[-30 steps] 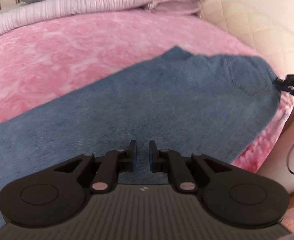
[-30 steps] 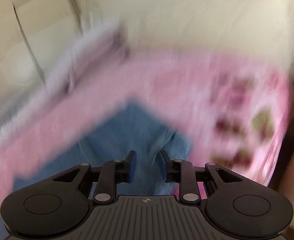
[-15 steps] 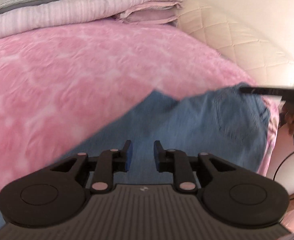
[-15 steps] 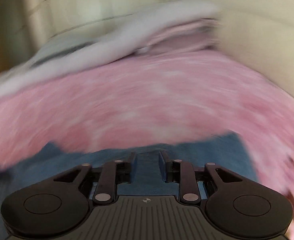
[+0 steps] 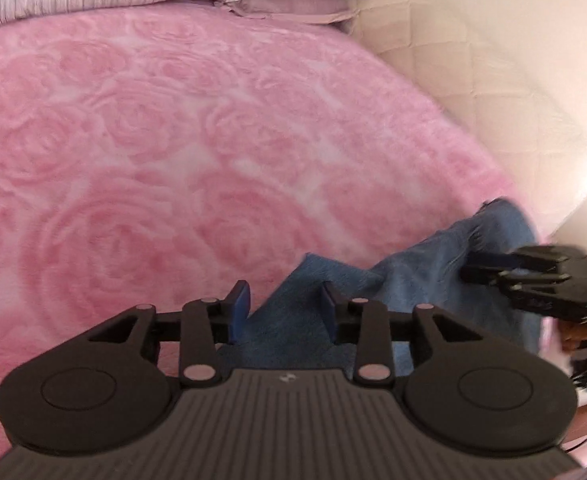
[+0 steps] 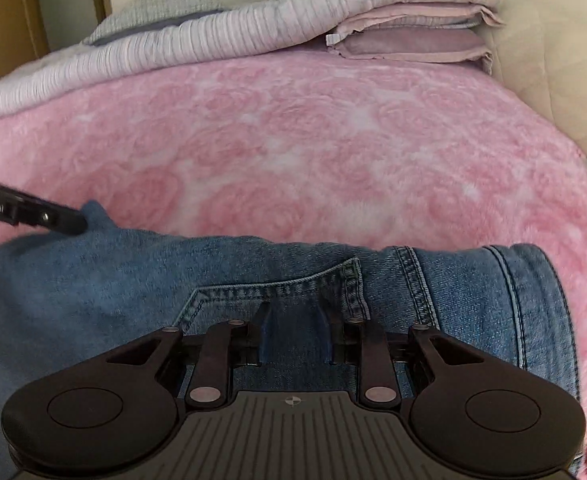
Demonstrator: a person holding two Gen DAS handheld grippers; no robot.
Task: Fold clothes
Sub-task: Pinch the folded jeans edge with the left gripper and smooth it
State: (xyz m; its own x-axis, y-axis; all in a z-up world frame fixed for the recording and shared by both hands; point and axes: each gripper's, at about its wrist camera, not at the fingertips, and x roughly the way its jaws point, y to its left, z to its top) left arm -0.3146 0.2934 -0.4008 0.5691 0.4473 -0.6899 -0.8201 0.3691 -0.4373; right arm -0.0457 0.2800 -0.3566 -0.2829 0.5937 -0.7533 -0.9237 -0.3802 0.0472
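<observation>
Blue denim jeans (image 6: 333, 268) lie folded along the near edge of a pink rose-patterned blanket (image 6: 293, 152). In the right wrist view a back pocket and a stitched waistband show. My right gripper (image 6: 291, 336) is shut on a fold of the denim by the pocket. From the left wrist view it (image 5: 469, 270) comes in from the right, pinching the jeans (image 5: 421, 276). My left gripper (image 5: 283, 308) hovers over a denim corner. Its jaws are opening, with cloth between the pads but not pressed. In the right wrist view it (image 6: 75, 224) touches that raised corner.
Folded pink pillows (image 6: 413, 40) and a striped pale quilt (image 6: 213, 36) are stacked at the far end of the bed. A cream quilted headboard or wall (image 5: 473, 92) runs along the right side. A wooden cabinet (image 6: 9, 28) stands at the far left.
The left gripper's jaws have widened and it has swung sideways, so the jeans fill much less of its view. The right gripper's view has rolled and steadied from blur onto the back pocket.
</observation>
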